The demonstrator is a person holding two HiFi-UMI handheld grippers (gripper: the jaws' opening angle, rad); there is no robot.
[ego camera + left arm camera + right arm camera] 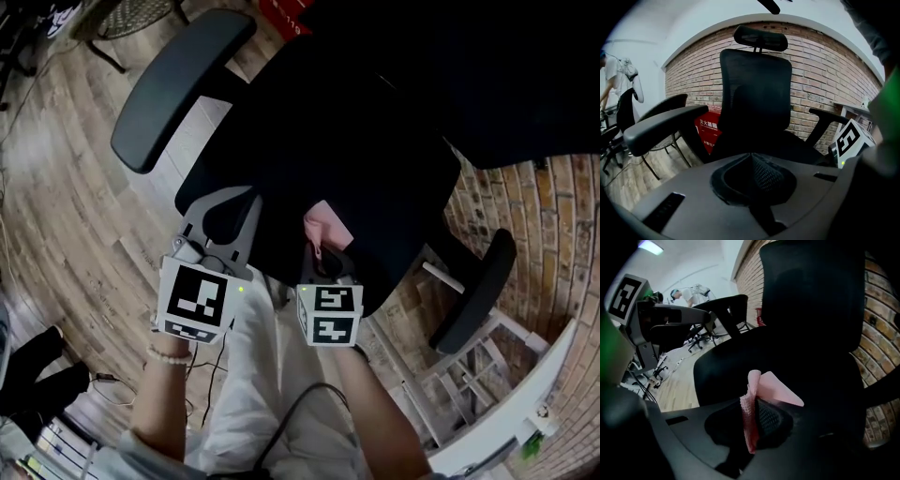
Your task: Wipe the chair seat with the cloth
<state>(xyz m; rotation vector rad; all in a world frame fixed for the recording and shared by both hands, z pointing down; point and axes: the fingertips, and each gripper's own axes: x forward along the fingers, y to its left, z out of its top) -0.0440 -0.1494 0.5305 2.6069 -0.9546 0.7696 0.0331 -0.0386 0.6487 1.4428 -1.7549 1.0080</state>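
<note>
A black office chair fills the head view, its seat just ahead of both grippers. My right gripper is shut on a pink cloth that sticks up over the seat's near edge. In the right gripper view the cloth is folded and pinched between the jaws of the right gripper, with the seat beyond. My left gripper hovers at the seat's left front corner, shut and empty. The left gripper view looks past the left gripper to the backrest.
The chair's armrests flank the seat. A red box stands at the brick wall, with another dark chair to the left. A white frame stands on the right, and a person is far off.
</note>
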